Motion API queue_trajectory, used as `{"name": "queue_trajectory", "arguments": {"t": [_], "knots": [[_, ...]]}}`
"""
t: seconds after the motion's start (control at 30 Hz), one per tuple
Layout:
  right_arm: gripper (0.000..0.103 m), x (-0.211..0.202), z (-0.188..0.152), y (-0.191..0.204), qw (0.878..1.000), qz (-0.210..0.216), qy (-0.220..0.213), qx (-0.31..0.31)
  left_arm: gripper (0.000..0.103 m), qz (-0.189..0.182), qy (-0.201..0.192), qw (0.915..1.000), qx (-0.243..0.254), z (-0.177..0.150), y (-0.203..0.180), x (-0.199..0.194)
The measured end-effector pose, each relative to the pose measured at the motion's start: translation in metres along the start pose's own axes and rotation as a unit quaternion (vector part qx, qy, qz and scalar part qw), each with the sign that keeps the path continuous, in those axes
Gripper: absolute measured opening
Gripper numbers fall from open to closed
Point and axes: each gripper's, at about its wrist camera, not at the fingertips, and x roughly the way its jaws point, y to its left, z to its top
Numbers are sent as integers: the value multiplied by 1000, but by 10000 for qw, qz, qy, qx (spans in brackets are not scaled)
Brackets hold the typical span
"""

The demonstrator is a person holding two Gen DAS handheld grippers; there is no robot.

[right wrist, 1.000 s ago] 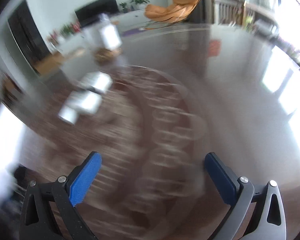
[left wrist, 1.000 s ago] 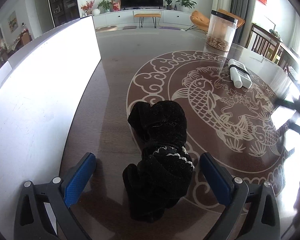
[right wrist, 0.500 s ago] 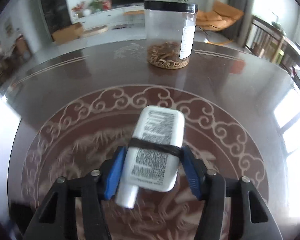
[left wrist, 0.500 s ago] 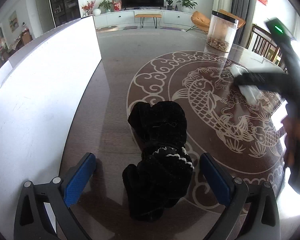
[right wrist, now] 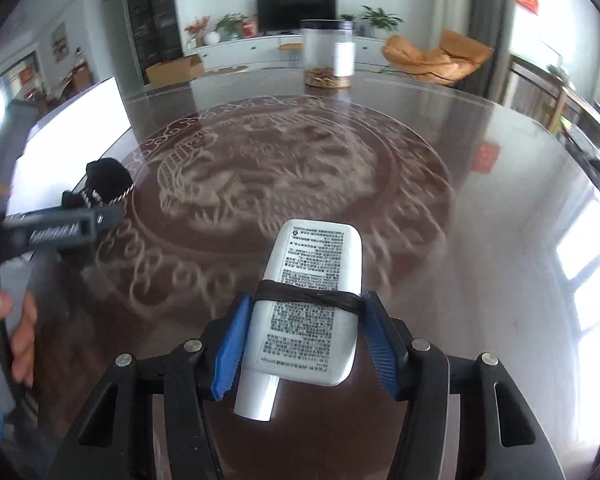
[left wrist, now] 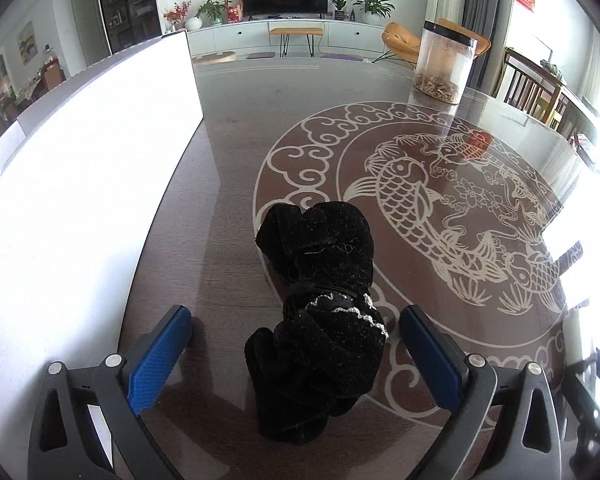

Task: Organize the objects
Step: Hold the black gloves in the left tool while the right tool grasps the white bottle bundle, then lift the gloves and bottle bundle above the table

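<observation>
The left gripper (left wrist: 294, 354) sat low over the dark wooden worktop with a pale fish-and-cloud inlay (left wrist: 236, 168), its two blue-padded fingers (left wrist: 158, 354) spread wide and level. Between them, touching neither pad, lay one black velvet fabric bundle trimmed with a small beaded chain (left wrist: 320, 312). It rested on the worktop beside the white upright panel (left wrist: 80, 184) on the left.

The right gripper (right wrist: 306, 330) was raised above the worktop and pointed toward the far edge. Its blue pads were closed on one white squeeze tube with printed text and a black band around its middle (right wrist: 314, 300) (cap end toward the camera, flat end forward). The grip fell at the band.

In the right wrist view, a hand (right wrist: 14, 320) held the handle of the left gripper at the left edge.

One clear cylindrical jar with a black lid and brown contents at its bottom (left wrist: 444, 62) stood upright near the far edge of the worktop, well apart from both items.
</observation>
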Motion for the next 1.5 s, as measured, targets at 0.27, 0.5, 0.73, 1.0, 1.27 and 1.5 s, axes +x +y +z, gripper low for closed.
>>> {"name": "queue_trajectory", "arguments": {"t": [0.27, 0.5, 0.73, 1.0, 1.27, 1.5], "knots": [[77, 4, 4, -2, 9998, -184, 94, 85, 103, 3, -1, 10000, -1, 0, -1, 0], [82, 4, 3, 2, 9997, -206, 122, 43, 103, -8, -1, 10000, -1, 0, 0, 0], [86, 5, 4, -1, 9998, -133, 111, 137, 103, -10, -1, 10000, 4, 0, 0, 0], [86, 6, 5, -1, 9998, -124, 115, 124, 103, -10, -3, 10000, 3, -1, 0, 0], [87, 6, 5, -1, 9998, -121, 114, 125, 103, -10, -2, 10000, 2, 0, -1, 0], [88, 6, 5, -1, 9998, -106, 113, 127, 41, -124, -281, 9993, 220, -7, -7, -13]]}}
